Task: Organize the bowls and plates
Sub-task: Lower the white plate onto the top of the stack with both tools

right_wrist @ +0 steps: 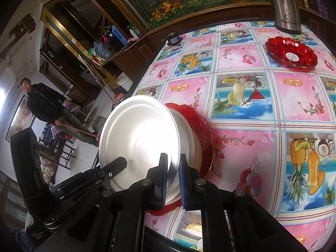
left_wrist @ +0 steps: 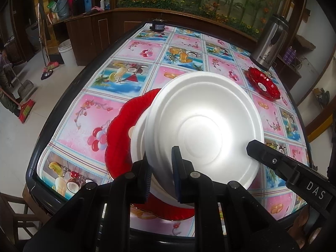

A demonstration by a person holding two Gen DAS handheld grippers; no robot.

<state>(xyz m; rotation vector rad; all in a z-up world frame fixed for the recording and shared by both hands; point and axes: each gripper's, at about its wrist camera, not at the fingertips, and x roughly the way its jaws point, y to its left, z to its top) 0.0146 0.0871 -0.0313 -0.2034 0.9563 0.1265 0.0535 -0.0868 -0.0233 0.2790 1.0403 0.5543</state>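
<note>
Both tools are clamped on the rim of the white bowl (left_wrist: 201,126): the left tool (left_wrist: 161,174) on its near edge, the right tool (right_wrist: 172,180) on the opposite edge. The bowl is held tilted just above another white bowl (left_wrist: 137,138) that sits in the big red plate (left_wrist: 119,130) on the bench (left_wrist: 88,109). The thin rim could buckle or slip if the tools pull unevenly, and a skewed drop would keep it from nesting, or nudge the plate.
</note>
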